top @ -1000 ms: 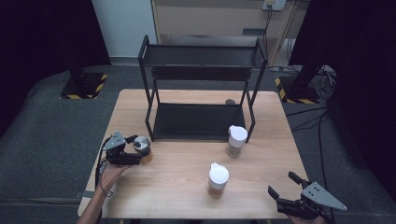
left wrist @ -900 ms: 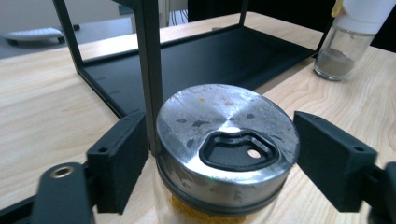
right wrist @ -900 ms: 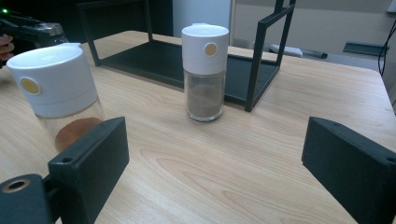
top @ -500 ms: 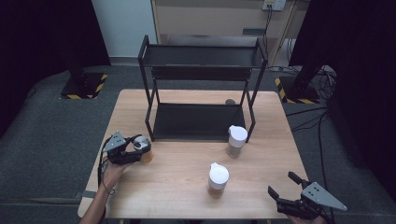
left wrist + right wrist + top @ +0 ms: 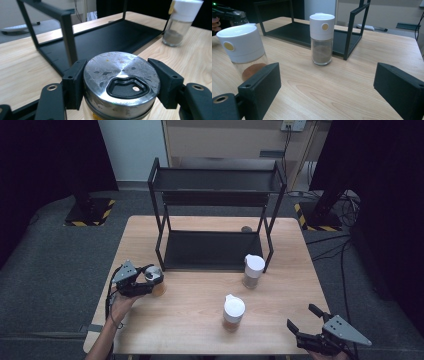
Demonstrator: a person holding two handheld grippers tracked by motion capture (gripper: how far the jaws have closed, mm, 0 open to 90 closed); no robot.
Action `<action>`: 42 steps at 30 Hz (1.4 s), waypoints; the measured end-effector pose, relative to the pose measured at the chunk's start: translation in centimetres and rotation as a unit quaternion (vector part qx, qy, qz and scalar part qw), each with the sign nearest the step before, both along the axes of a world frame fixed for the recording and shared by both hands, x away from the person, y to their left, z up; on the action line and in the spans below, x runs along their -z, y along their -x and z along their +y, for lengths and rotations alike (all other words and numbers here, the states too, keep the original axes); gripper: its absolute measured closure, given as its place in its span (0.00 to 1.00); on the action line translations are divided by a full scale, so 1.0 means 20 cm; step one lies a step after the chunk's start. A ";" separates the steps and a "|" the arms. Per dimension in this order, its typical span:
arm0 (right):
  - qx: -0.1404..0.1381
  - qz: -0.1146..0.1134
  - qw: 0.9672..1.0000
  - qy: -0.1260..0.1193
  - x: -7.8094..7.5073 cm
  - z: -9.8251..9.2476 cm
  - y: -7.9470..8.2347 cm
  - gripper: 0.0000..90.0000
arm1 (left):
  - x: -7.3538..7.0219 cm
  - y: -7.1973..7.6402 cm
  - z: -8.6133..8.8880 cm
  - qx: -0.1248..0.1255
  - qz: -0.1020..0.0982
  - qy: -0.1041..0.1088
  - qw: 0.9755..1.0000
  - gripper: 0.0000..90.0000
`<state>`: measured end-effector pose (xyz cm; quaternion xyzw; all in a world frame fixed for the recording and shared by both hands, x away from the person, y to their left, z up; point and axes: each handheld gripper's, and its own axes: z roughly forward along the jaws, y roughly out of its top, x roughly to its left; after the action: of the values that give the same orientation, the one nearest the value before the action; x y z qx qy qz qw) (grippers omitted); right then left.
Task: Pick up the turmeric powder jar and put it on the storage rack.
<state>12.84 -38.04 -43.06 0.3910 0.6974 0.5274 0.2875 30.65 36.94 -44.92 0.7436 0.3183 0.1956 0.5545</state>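
My left gripper [image 5: 150,279] is shut on a glass jar [image 5: 159,288] with a scuffed metal lid [image 5: 121,80] at the table's left, just in front of the rack's left post. In the left gripper view both pads press the lid's sides. My right gripper [image 5: 301,316] stands open at the table's front right corner with nothing between its jaws [image 5: 327,85]. Two white-capped shakers stand on the table. The near one [image 5: 234,312] [image 5: 243,50] holds orange-brown powder; the far one [image 5: 253,270] [image 5: 322,37] [image 5: 181,22] holds grey-brown powder.
A black two-tier metal rack [image 5: 215,172] stands at the back of the wooden table [image 5: 195,295], both shelves bare; its lower shelf [image 5: 100,37] lies just beyond the jar. A small dark round object [image 5: 246,228] lies behind the rack. Dark floor surrounds the table.
The left gripper's jaws have drawn in around the jar's lid. The right gripper and both shakers have stayed where they were.
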 end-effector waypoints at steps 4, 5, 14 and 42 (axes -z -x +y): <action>0.000 0.000 1.000 0.000 0.00 0.00 0.00 0.08 | -0.06 -0.01 -0.04 0.009 -0.004 -0.009 1.000 0.38; 0.000 0.000 1.000 0.000 0.00 0.00 0.00 0.08 | -0.07 -0.01 -0.05 0.012 -0.007 -0.010 1.000 0.38; -0.001 -0.001 1.000 -0.001 0.00 0.00 0.00 0.08 | -0.15 -0.06 -0.14 0.031 -0.018 -0.003 0.999 0.38; -0.004 -0.001 1.000 -0.003 0.00 -0.01 0.00 0.08 | -0.34 -0.27 -0.42 -0.001 -0.020 0.010 1.000 0.38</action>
<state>12.86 -38.16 -43.12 0.3884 0.6973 0.5310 0.2846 36.13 28.63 -38.14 0.7335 0.3099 0.2076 0.5681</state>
